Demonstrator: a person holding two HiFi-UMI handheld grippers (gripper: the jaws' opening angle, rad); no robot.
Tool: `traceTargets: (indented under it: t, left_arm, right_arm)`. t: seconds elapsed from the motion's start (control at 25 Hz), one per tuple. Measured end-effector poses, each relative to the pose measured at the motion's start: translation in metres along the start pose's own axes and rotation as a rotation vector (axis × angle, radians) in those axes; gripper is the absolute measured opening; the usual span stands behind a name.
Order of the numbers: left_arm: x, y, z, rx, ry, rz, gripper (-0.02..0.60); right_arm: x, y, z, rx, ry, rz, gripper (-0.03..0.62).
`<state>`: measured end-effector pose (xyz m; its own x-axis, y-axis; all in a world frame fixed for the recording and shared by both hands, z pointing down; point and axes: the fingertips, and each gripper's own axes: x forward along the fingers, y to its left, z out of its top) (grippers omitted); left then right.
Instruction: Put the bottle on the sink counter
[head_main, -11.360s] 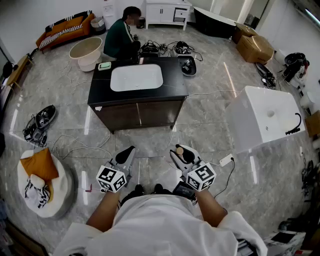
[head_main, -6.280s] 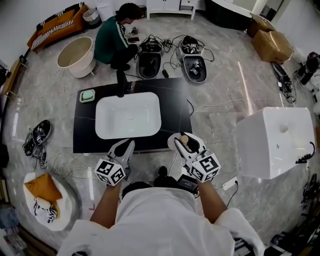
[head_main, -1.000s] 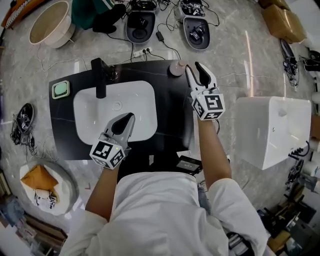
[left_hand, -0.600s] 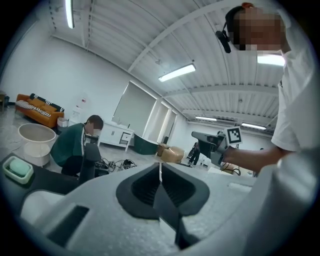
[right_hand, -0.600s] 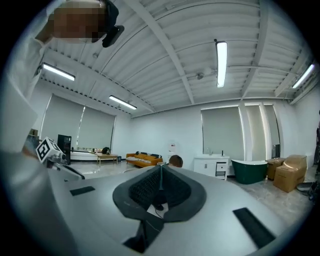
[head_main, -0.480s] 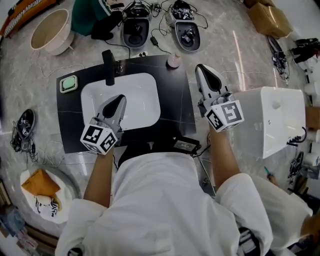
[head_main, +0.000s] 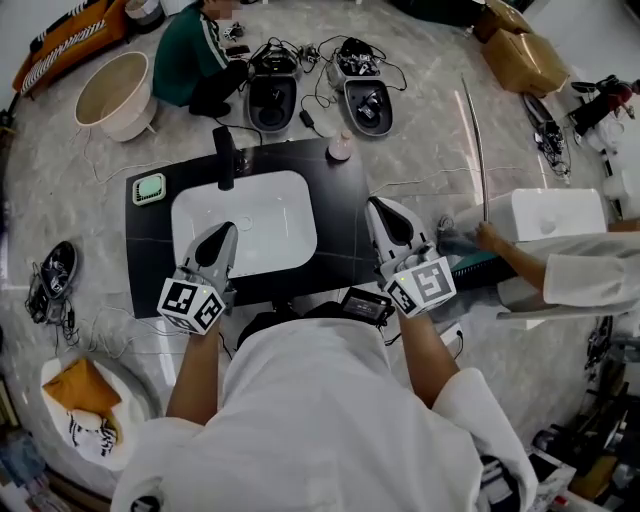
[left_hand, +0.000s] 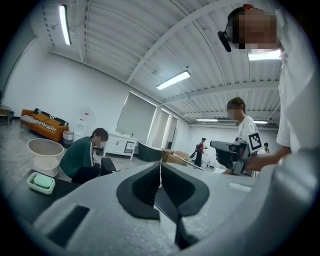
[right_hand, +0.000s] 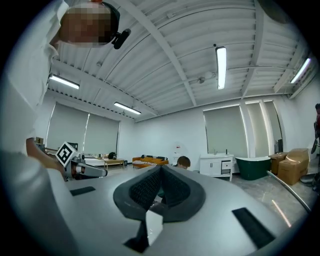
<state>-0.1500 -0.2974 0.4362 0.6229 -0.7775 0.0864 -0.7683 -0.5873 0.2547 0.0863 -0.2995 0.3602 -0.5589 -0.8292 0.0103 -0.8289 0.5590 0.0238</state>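
Bottle (head_main: 340, 147) on black sink counter (head_main: 347, 225), print illegible

My head view looked steeply down from above the near edge of the sink counter (head_main: 340, 200). Both gripper views sat low, faced level across the room, and shared the seated person (left_hand: 82, 157) beyond its far edge.

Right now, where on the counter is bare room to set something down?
The strip right of the basin, in front of the bottle, is bare; so is the left end in front of the soap dish. The back edge is crowded: dish, faucet, bottle.
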Motion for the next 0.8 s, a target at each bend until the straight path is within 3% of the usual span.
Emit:
traceTargets:
  t: [0.32,0.8]
  left_arm:
    - [-0.033,-0.053,-0.016,0.014,0.000,0.138,0.021]
    - [-0.092,-0.156,-0.072,0.007,0.080,0.210,0.021]
  right_arm:
    - [-0.080,-0.027,-0.029,0.041,0.041,-0.119,0.015]
    - [-0.188,0.000,-0.076,0.126,0.086,-0.094,0.015]
